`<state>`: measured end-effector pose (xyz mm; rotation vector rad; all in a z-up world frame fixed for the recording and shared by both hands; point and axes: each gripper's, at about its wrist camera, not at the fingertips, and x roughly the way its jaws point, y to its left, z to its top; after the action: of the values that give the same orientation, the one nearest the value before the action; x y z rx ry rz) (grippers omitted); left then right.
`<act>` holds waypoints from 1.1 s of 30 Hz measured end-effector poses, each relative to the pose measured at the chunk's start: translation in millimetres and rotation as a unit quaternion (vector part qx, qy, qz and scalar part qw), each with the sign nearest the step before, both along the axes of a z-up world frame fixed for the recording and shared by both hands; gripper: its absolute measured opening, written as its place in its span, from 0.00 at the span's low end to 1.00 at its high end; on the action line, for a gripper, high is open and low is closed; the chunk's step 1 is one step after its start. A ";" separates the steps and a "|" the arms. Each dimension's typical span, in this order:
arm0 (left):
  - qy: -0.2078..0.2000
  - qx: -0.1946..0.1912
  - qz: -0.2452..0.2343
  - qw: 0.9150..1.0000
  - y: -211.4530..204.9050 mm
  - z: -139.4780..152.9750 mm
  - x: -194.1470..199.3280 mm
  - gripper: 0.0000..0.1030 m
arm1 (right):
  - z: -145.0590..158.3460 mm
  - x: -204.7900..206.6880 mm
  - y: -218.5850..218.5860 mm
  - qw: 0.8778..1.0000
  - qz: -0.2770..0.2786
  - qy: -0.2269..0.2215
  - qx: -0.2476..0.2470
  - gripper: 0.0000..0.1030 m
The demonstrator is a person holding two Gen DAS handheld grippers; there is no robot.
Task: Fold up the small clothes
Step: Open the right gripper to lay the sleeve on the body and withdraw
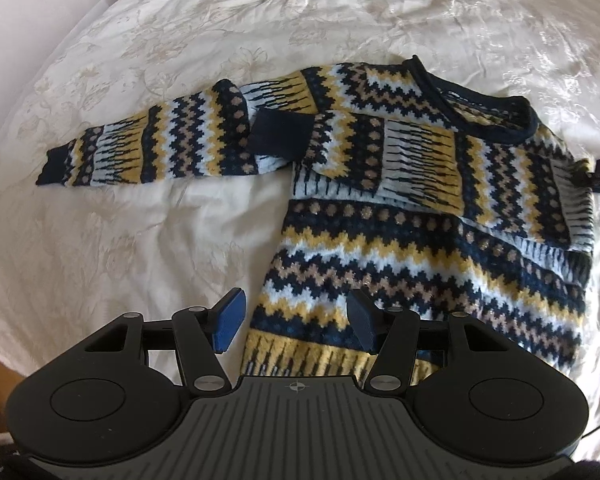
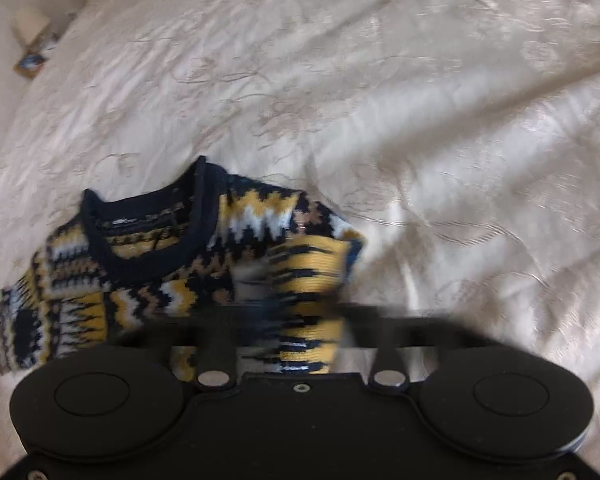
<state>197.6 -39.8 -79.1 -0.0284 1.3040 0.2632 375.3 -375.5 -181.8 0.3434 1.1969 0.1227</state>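
**Half-folded sweater: risks on both sides**

A patterned knit sweater (image 1: 420, 208) is laid flat on a bed covered with a cream bedspread (image 1: 180, 40). At the far left, one sleeve (image 1: 148, 148) is stretched out across the bedspread, its dark cuff furthest out. This sleeve has not yet been folded in; if it is dragged rather than lifted, the bedspread could be rucked up beneath it and the fold thrown crooked.

Nearer the middle, the other sleeve (image 1: 364, 148) is already laid across the chest, its dark cuff just beside the outstretched sleeve. It rests loosely, so it could be slid off by any tug on the body.

The left gripper (image 1: 296, 322) hovers at the sweater's lower left edge near the hem, with its fingers (image 1: 230, 324) spread apart and nothing between them. If they are closed there, only the top layer of the thick knit may be caught, and the layers separated.

On the right, the right gripper (image 2: 296, 320) is badly blurred in its own view. Yellow-striped knit lies between its fingers at the shoulder, below the neckline (image 2: 148, 240), but whether it is clamped cannot be told. A quick pull here could bunch the shoulder.
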 end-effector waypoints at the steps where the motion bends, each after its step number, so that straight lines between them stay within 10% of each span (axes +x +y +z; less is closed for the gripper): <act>1: 0.000 0.001 0.002 1.000 -3.6 0.5 -0.3 0.53 | 0.8 0.7 -1.9 1.000 0.007 -0.004 -0.009 0.12; 7: 0.004 0.011 -0.008 1.000 -26.8 2.1 -2.4 0.53 | -9.7 14.9 -26.6 0.999 -0.002 -0.002 -0.039 0.12; 12: 0.005 0.016 -0.023 1.000 -42.8 2.0 -0.9 0.53 | -3.6 8.5 -39.4 0.999 -0.021 -0.019 -0.019 0.49; 21: 0.019 -0.001 -0.058 0.998 -74.2 -5.5 12.1 0.53 | 45.9 -39.3 -15.2 0.993 0.059 -0.100 0.004 0.43; 33: 0.003 -0.023 -0.044 0.999 -78.1 2.2 4.5 0.53 | -14.6 -73.5 -35.4 1.000 0.018 -0.014 -0.006 0.48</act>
<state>202.1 -117.9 -76.9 -0.0101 1.3129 0.1586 301.8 -410.9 -196.5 0.3078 1.1760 0.1515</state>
